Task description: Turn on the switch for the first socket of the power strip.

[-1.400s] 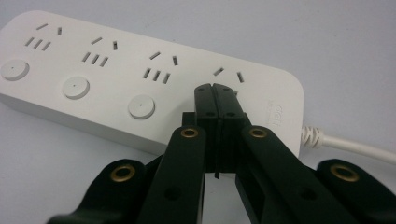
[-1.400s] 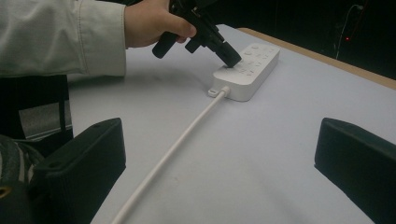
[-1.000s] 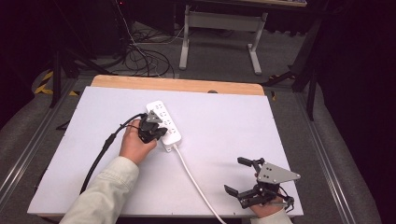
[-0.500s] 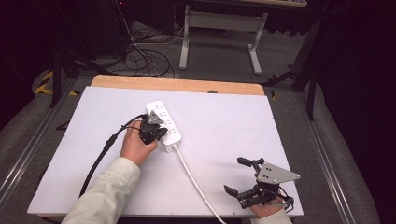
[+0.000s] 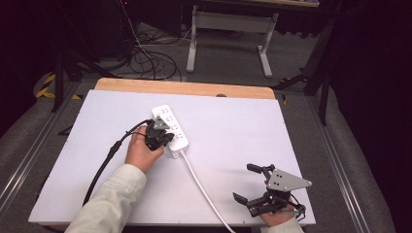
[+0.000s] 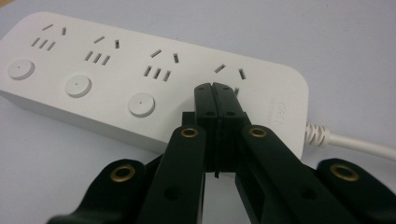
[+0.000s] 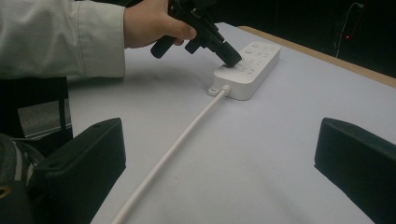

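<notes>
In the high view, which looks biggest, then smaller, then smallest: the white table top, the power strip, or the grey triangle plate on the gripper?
1. White table top, by far the biggest.
2. Power strip, a long white bar.
3. Grey triangle plate on the right gripper, a little smaller than the strip; it sits nearer the camera, so this gap is less sure.

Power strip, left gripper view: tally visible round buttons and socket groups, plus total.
Power strip, seen along the shut left tongs:
Round buttons: 3
Socket groups: 4, the one nearest the cord partly hidden by the tongs
Total: 7
</notes>
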`<action>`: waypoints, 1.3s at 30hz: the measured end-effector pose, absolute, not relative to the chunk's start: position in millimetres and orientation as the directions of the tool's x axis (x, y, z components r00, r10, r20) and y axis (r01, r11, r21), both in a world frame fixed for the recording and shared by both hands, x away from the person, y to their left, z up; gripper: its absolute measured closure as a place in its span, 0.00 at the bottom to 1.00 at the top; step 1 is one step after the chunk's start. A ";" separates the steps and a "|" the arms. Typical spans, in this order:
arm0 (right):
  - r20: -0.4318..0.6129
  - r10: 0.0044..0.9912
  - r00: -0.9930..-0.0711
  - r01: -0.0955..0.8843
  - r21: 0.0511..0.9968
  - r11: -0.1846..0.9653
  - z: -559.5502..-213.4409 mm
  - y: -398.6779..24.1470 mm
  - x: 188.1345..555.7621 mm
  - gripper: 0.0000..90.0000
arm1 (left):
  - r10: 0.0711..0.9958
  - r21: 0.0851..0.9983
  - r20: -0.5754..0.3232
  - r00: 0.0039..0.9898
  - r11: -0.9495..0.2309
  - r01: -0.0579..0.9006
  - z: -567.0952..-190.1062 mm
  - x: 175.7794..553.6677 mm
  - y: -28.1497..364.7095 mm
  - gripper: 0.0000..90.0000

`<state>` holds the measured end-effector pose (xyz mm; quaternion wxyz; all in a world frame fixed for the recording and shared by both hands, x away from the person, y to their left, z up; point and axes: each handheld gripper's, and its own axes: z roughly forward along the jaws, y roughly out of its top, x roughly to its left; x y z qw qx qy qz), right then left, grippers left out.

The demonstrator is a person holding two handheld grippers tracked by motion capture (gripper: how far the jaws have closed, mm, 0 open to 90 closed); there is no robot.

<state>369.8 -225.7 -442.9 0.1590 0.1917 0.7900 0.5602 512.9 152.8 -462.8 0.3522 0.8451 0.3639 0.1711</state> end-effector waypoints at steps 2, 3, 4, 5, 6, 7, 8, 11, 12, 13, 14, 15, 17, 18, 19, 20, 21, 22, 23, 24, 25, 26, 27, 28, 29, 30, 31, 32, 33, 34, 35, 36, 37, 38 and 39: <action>-0.037 0.481 -0.876 0.125 0.946 0.300 -443.0 -225.7 369.8 0.03 | 0.735 0.722 0.033 0.677 -0.486 0.493 -463.1 512.9 153.2 1.00; -0.036 0.481 -0.876 0.125 0.946 0.300 -443.0 -225.6 369.8 0.03 | 0.736 0.721 0.034 0.676 -0.487 0.493 -463.1 512.8 153.1 1.00; -0.036 0.481 -0.876 0.125 0.946 0.300 -443.0 -225.6 369.8 0.03 | 0.736 0.721 0.034 0.676 -0.486 0.493 -463.1 512.9 152.7 1.00; -0.037 0.480 -0.876 0.125 0.946 0.300 -443.0 -225.6 369.8 0.03 | 0.737 0.720 0.036 0.674 -0.487 0.494 -463.0 512.7 152.4 1.00; -0.037 0.481 -0.876 0.125 0.946 0.300 -443.0 -225.6 369.9 0.03 | 0.738 0.720 0.037 0.674 -0.487 0.494 -463.0 512.7 152.4 1.00; -0.037 0.481 -0.876 0.125 0.946 0.299 -443.0 -225.7 369.9 0.03 | 0.735 0.719 0.041 0.677 -0.492 0.491 -462.9 512.8 152.7 1.00; -0.036 0.481 -0.876 0.125 0.946 0.299 -443.0 -225.7 369.9 0.03 | 0.737 0.717 0.038 0.675 -0.491 0.495 -463.5 512.4 152.2 1.00; -0.037 0.480 -0.876 0.124 0.946 0.299 -442.9 -225.6 369.8 0.03 | 0.737 0.719 0.053 0.673 -0.496 0.487 -463.5 512.5 152.0 1.00; -0.037 0.481 -0.876 0.124 0.946 0.300 -442.9 -225.5 369.7 0.03 | 0.738 0.717 0.048 0.673 -0.495 0.491 -463.4 512.0 151.6 1.00; -0.037 0.480 -0.877 0.125 0.946 0.300 -442.9 -225.5 369.8 0.03 | 0.737 0.717 0.050 0.674 -0.496 0.490 -463.5 511.9 151.6 1.00; -0.037 0.480 -0.877 0.125 0.945 0.301 -443.0 -225.5 369.8 0.03 | 0.739 0.719 0.051 0.672 -0.494 0.489 -463.4 512.3 151.9 1.00; -0.037 0.480 -0.877 0.125 0.946 0.301 -442.9 -225.5 369.8 0.03 | 0.741 0.717 0.033 0.670 -0.485 0.500 -463.2 512.2 152.1 1.00; -0.038 0.481 -0.876 0.123 0.947 0.299 -442.7 -225.8 369.6 0.03 | 0.740 0.725 -0.013 0.672 -0.457 0.516 -462.1 512.2 154.1 1.00; -0.039 0.482 -0.875 0.122 0.947 0.299 -442.6 -226.3 369.6 0.03 | 0.737 0.730 -0.017 0.676 -0.453 0.512 -461.9 512.4 155.1 1.00; -0.037 0.483 -0.875 0.124 0.947 0.296 -442.5 -226.6 369.8 0.03 | 0.739 0.740 -0.031 0.673 -0.436 0.512 -461.9 511.8 155.5 1.00; -0.034 0.484 -0.875 0.125 0.948 0.293 -442.6 -226.7 370.0 0.03 | 0.738 0.760 -0.049 0.673 -0.410 0.504 -461.1 511.1 156.1 1.00; -0.034 0.484 -0.875 0.125 0.948 0.293 -442.6 -227.0 370.2 0.03 | 0.735 0.767 -0.059 0.675 -0.399 0.502 -459.5 510.4 155.5 1.00; -0.033 0.484 -0.875 0.126 0.948 0.293 -442.7 -227.0 370.4 0.03 | 0.730 0.776 -0.058 0.681 -0.396 0.491 -455.5 509.8 153.9 1.00; -0.034 0.484 -0.874 0.126 0.947 0.295 -442.7 -227.2 370.5 0.03 | 0.726 0.778 -0.066 0.684 -0.392 0.491 -452.9 508.9 152.7 1.00; -0.034 0.484 -0.874 0.126 0.947 0.295 -442.7 -227.2 370.5 0.03 | 0.721 0.779 -0.051 0.691 -0.404 0.479 -447.6 507.6 151.2 1.00; -0.035 0.484 -0.875 0.125 0.948 0.293 -442.8 -227.1 370.6 0.03 | 0.723 0.781 -0.038 0.690 -0.409 0.472 -444.6 506.4 150.3 1.00; -0.034 0.484 -0.874 0.125 0.948 0.293 -442.7 -227.1 370.4 0.03 | 0.717 0.780 -0.028 0.697 -0.420 0.464 -440.7 505.0 149.7 1.00; -0.036 0.484 -0.874 0.124 0.948 0.294 -442.5 -227.3 370.2 0.03 | 0.714 0.782 -0.026 0.700 -0.422 0.460 -437.4 503.5 149.1 1.00; -0.036 0.484 -0.874 0.123 0.948 0.293 -442.5 -227.5 370.0 0.03 | 0.714 0.784 -0.020 0.700 -0.424 0.455 -434.1 501.9 148.8 1.00; -0.036 0.484 -0.874 0.123 0.949 0.291 -442.5 -227.7 370.1 0.03 | 0.712 0.786 -0.006 0.702 -0.431 0.444 -430.7 500.7 149.4 1.00; -0.036 0.487 -0.873 0.124 0.948 0.293 -442.4 -228.0 370.1 0.03 | 0.708 0.791 -0.015 0.706 -0.424 0.442 -428.1 499.4 149.5 1.00; -0.035 0.486 -0.873 0.125 0.948 0.292 -442.6 -227.9 370.2 0.03 | 0.706 0.792 -0.025 0.707 -0.418 0.445 -425.7 497.9 149.9 1.00; -0.036 0.486 -0.873 0.125 0.948 0.294 -442.6 -227.9 370.1 0.03 | 0.702 0.792 -0.033 0.711 -0.416 0.447 -423.1 496.7 150.8 1.00; -0.034 0.485 -0.874 0.125 0.948 0.293 -442.7 -227.6 370.0 0.03 | 0.700 0.798 -0.037 0.713 -0.409 0.443 -421.0 495.6 151.4 1.00; -0.034 0.485 -0.874 0.125 0.948 0.293 -442.6 -227.4 369.9 0.03 | 0.698 0.802 -0.039 0.715 -0.405 0.439 -418.5 494.2 152.0 1.00; -0.034 0.484 -0.874 0.124 0.948 0.291 -442.6 -227.3 369.9 0.03 | 0.698 0.804 -0.046 0.715 -0.399 0.441 -416.0 492.4 152.4 1.00; -0.034 0.486 -0.873 0.125 0.948 0.292 -442.6 -227.6 370.2 0.03 | 0.693 0.808 -0.037 0.720 -0.402 0.430 -413.1 491.7 153.4 1.00; -0.034 0.486 -0.873 0.125 0.948 0.292 -442.6 -227.6 370.2 0.03 | 0.694 0.812 -0.036 0.719 -0.399 0.426 -410.4 490.2 153.6 1.00; -0.034 0.488 -0.872 0.127 0.947 0.294 -442.6 -227.6 370.4 0.03 | 0.691 0.815 -0.030 0.723 -0.402 0.418 -407.4 489.2 154.0 1.00; -0.033 0.488 -0.872 0.128 0.948 0.293 -442.8 -227.5 370.5 0.03 | 0.690 0.817 -0.025 0.723 -0.403 0.413 -403.9 487.5 154.2 1.00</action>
